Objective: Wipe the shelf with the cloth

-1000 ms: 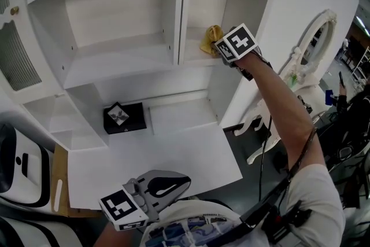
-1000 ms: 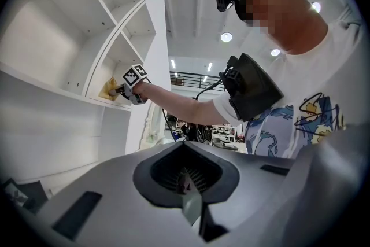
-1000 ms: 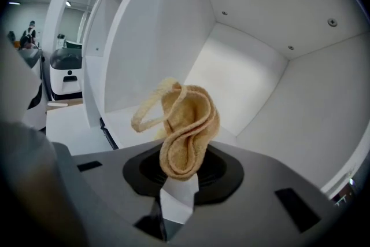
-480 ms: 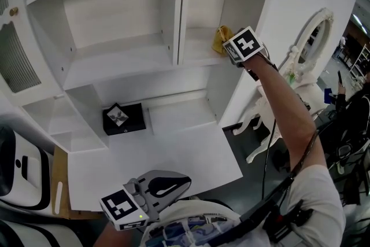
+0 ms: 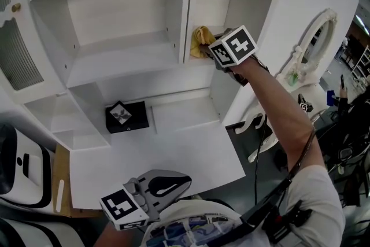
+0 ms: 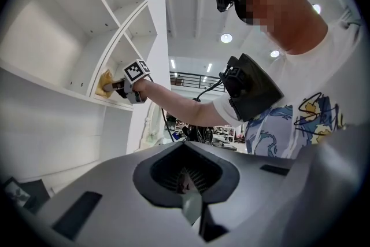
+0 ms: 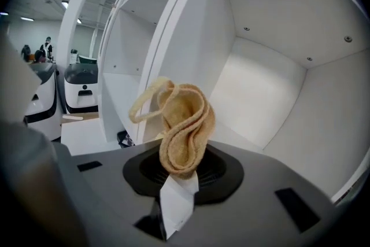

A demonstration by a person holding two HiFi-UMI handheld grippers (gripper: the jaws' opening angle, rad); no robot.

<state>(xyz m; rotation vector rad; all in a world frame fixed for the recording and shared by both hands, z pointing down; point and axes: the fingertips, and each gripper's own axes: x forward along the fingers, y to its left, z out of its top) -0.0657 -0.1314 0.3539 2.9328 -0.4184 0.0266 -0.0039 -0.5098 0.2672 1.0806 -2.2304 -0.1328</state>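
While the right gripper (image 5: 215, 50) reaches up into the white cabinet, its jaws are clamped on a yellow cloth (image 5: 200, 42). The right gripper view shows this plainly: the pale jaw tips meet at the foot of the cloth, and the fabric rises from them in a folded, looping bunch with one thin loop curling off to the left. In the head view the cloth sits at the near left corner of the right-hand shelf (image 5: 203, 59), just beside the upright divider (image 5: 191, 3) that parts the two upper compartments. Whether the cloth presses on the board or hangs just above it cannot be told. The person's bare right arm (image 5: 277, 107) stretches up from the lower right to carry the gripper there.

Low and near, at the bottom of the head view, the left gripper (image 5: 167, 183) is held close to the person's chest, well apart from the shelf. Its own view shows the jaws closed together with nothing between them, and it looks up past them at the outstretched arm and the cabinet.

Left of the divider, the wider upper compartment (image 5: 121, 63) has nothing on its board. Below it, on a lower ledge at the left, a black box (image 5: 126, 117) with a pale square emblem on its lid lies flat. A white desk top (image 5: 173, 159) spreads out nearer than that. To the right of the cabinet stands an ornate white mirror frame (image 5: 315, 37).
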